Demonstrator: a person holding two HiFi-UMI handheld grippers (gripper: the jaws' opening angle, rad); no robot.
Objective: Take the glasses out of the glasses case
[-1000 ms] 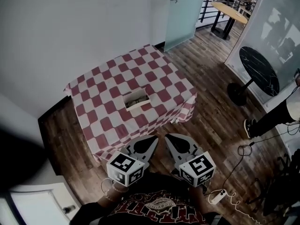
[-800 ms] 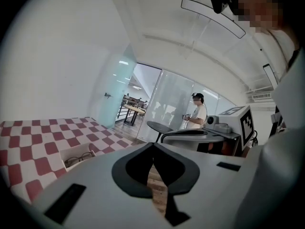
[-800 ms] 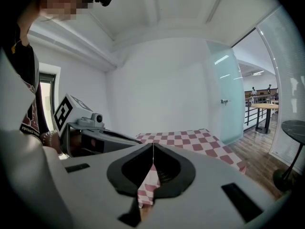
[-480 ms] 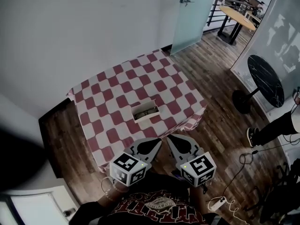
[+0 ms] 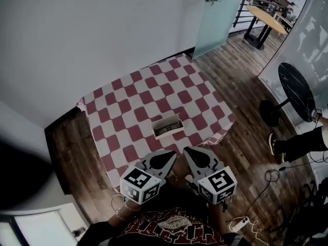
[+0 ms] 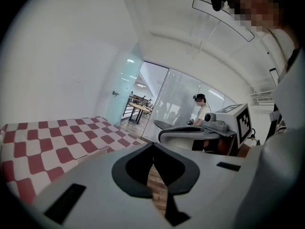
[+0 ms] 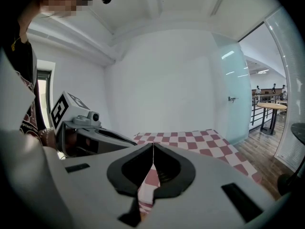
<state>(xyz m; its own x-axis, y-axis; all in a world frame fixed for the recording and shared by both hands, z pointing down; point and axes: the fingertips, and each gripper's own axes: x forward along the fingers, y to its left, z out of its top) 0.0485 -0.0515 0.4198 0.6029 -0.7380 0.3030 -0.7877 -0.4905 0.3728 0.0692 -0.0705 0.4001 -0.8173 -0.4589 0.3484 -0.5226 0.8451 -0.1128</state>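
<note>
The open, pale rectangular glasses case (image 5: 168, 126) lies on the red-and-white checked tablecloth (image 5: 128, 94) — apart from both grippers. The left gripper (image 5: 170, 154) and right gripper (image 5: 187, 151) hover at the table's near edge, fingers together, empty.

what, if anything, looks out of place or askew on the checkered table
Nothing stands out. The glasses case sits flat and open on the checkered tablecloth near its front edge, nothing spilled around it. The left gripper and right gripper are both shut and empty.
</note>
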